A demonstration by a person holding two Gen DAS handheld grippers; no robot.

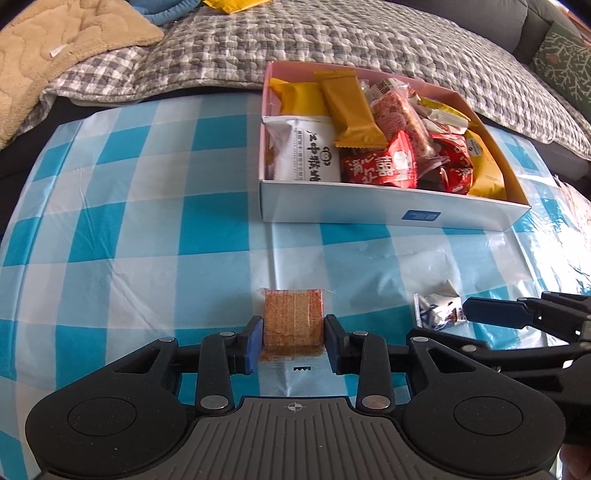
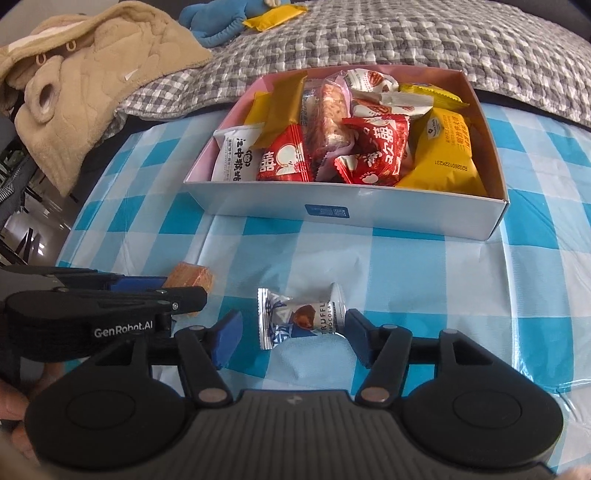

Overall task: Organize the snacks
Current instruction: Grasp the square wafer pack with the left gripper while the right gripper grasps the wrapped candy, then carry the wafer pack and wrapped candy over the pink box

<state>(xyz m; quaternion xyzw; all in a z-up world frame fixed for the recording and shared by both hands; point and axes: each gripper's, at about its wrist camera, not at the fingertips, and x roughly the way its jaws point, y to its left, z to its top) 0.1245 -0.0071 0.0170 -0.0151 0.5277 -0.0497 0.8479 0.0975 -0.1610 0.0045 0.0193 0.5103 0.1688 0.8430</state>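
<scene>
Snacks in red, yellow, gold and white wrappers fill a shallow white cardboard box with a pink inside (image 1: 388, 212) (image 2: 343, 210), which sits on the blue-and-white checked tabletop (image 1: 147, 229) (image 2: 424, 277) toward twelve o'clock from both grippers. Two pieces lie outside it. An orange-brown wafer block in clear wrap (image 1: 293, 321) (image 2: 190, 278) sits between the blue pads of the left gripper (image 1: 293, 338) (image 2: 136, 286), whose fingers (image 1: 254, 341) pinch it on both sides, low against the tabletop. At about three o'clock from it lies a small silver-and-blue chocolate truffle candy with twisted ends (image 1: 439, 310) (image 2: 301, 317). The right gripper (image 2: 293, 338) (image 1: 491, 310) brackets this candy with its fingers (image 2: 228, 338) spread: the right pad touches the candy's twisted end, while the left pad stands apart from the other end. In the left wrist view the right gripper comes in from three o'clock, one blue pad just beside the candy. Beyond the tabletop at twelve o'clock lies a grey checked quilt (image 1: 332, 40) (image 2: 424, 37), with a tan fleece garment (image 1: 55, 48) (image 2: 92, 74) at ten o'clock, a blue plush toy (image 2: 221, 18) and a yellow snack packet (image 2: 275, 16) (image 1: 232, 4) resting on it.
</scene>
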